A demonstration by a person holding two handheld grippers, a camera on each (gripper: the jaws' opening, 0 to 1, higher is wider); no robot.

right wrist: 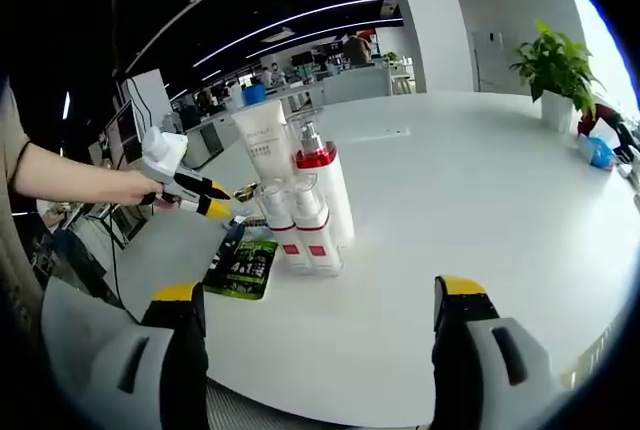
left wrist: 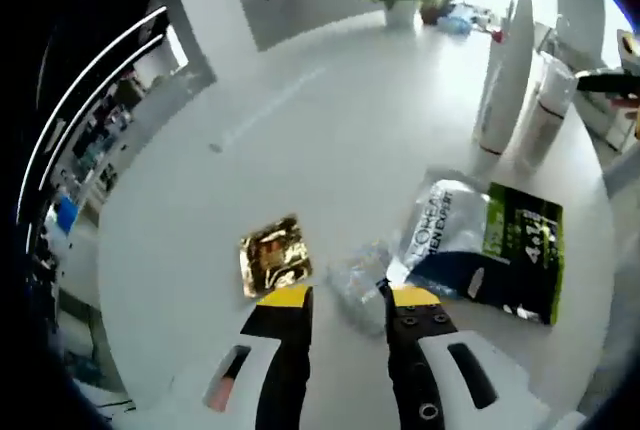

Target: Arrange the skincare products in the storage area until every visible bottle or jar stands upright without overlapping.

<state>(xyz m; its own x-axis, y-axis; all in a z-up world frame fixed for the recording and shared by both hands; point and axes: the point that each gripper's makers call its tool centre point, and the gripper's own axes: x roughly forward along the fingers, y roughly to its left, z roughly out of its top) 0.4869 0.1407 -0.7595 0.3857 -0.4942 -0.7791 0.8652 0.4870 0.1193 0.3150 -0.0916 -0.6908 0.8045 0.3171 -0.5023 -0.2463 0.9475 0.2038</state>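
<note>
My left gripper (left wrist: 350,297) is open low over the white table (left wrist: 300,120). A small crumpled clear packet (left wrist: 357,283) lies between its yellow tips, close to the right-hand one. A gold sachet (left wrist: 275,255) lies flat just left of the tips. To the right lie a silver L'Oreal sachet (left wrist: 447,230) and a green-black packet (left wrist: 522,250), partly overlapping. A tall white tube (right wrist: 263,142), a pump bottle with a red collar (right wrist: 322,185) and two small clear-capped bottles (right wrist: 298,225) stand upright in a tight cluster. My right gripper (right wrist: 320,292) is wide open, short of that cluster, holding nothing.
A potted plant (right wrist: 558,68) and small blue items (right wrist: 598,153) stand at the table's far side. A person's hand holds the left gripper (right wrist: 190,190) beside the green-black packet (right wrist: 243,265). Office desks fill the dark background, and the table's near edge (right wrist: 330,385) curves between my right jaws.
</note>
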